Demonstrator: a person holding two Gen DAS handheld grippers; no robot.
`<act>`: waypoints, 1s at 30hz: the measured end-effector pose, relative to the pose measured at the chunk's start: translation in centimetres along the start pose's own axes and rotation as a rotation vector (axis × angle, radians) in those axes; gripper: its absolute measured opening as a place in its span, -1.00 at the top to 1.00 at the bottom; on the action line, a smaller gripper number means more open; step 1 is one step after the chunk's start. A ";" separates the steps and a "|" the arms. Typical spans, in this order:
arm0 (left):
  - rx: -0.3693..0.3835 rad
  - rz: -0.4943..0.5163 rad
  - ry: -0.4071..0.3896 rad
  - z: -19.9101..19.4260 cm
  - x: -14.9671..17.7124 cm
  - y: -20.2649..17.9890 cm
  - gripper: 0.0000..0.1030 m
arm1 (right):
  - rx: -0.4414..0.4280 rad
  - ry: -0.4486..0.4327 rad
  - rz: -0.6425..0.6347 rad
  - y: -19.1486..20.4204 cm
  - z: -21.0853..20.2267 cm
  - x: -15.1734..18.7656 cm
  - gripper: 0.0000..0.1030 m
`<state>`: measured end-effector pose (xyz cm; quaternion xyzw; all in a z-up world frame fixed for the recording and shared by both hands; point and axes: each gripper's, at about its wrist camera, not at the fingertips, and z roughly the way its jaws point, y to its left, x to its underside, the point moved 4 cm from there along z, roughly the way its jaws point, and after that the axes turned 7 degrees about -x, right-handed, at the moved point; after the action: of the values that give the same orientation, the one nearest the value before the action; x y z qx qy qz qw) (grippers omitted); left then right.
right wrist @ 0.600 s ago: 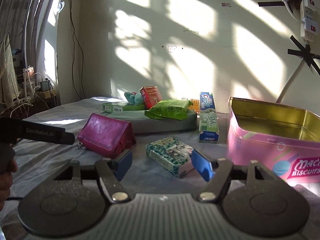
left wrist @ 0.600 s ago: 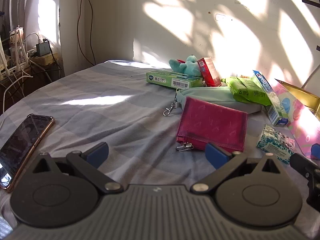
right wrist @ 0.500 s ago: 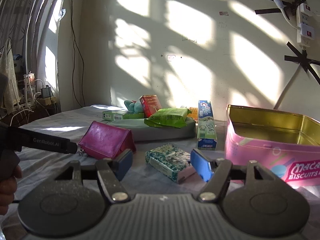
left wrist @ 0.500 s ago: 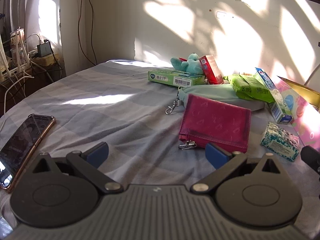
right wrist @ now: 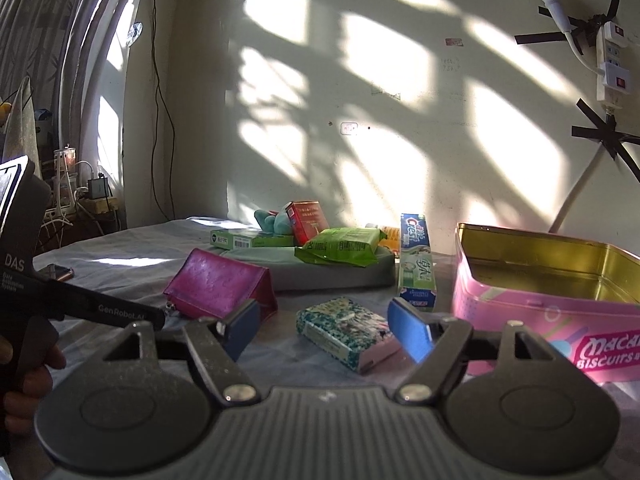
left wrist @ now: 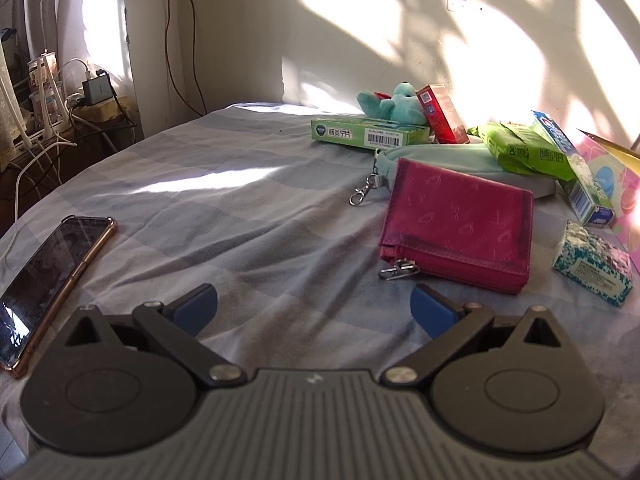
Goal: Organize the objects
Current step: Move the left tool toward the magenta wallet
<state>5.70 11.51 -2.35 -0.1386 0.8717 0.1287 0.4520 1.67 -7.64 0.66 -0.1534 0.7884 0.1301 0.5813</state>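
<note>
Bed with a grey checked sheet [left wrist: 224, 216], low sun across the wall. Loose things clustered toward the wall; an open pink tin [right wrist: 552, 304] stands at the right, nothing visible inside it.

Right gripper [right wrist: 320, 324] held low, aimed at the small speckled box [right wrist: 348, 330]. Box lies flat on the sheet just ahead of the jaws and roughly centred between them, its long axis slanting across the line of approach, near end toward the right pad. Jaws partly open, nothing between the pads, no contact that I can see. The tin is just right of the box, so a lift and a short carry rightward would likely do it. The slant looks like the catch: the pads may want squaring to the box's long sides first.

Left gripper [left wrist: 312, 308] over bare sheet, jaws spread wide and empty. The wallet [left wrist: 460, 224] lies ahead and to its right, zip edge nearest, flat. Phone [left wrist: 48, 280] off to its left at the bed's edge.

Speckled box is nearer the right hand; wallet nearer the left.

Further back: toothpaste box [right wrist: 416, 260] on end, green packet [right wrist: 340, 246] on a grey pouch [right wrist: 320, 272], long green box [left wrist: 368, 134], red box [left wrist: 440, 114], teal plush [left wrist: 396, 104].
</note>
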 end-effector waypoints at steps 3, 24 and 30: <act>-0.001 -0.006 0.011 0.2 0.0 0.1 -1.00 | -0.001 0.000 0.001 0.0 0.0 0.0 -0.45; 0.022 -0.010 0.019 0.3 0.0 -0.1 -1.00 | -0.001 0.012 -0.018 0.3 0.2 0.0 -0.53; 0.056 -0.013 0.011 0.1 0.0 0.2 -1.00 | 0.001 0.030 -0.017 0.3 0.5 0.1 -0.53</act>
<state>5.70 11.73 -2.35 -0.1323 0.8765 0.1003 0.4518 1.97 -7.22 0.44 -0.1617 0.7958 0.1222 0.5707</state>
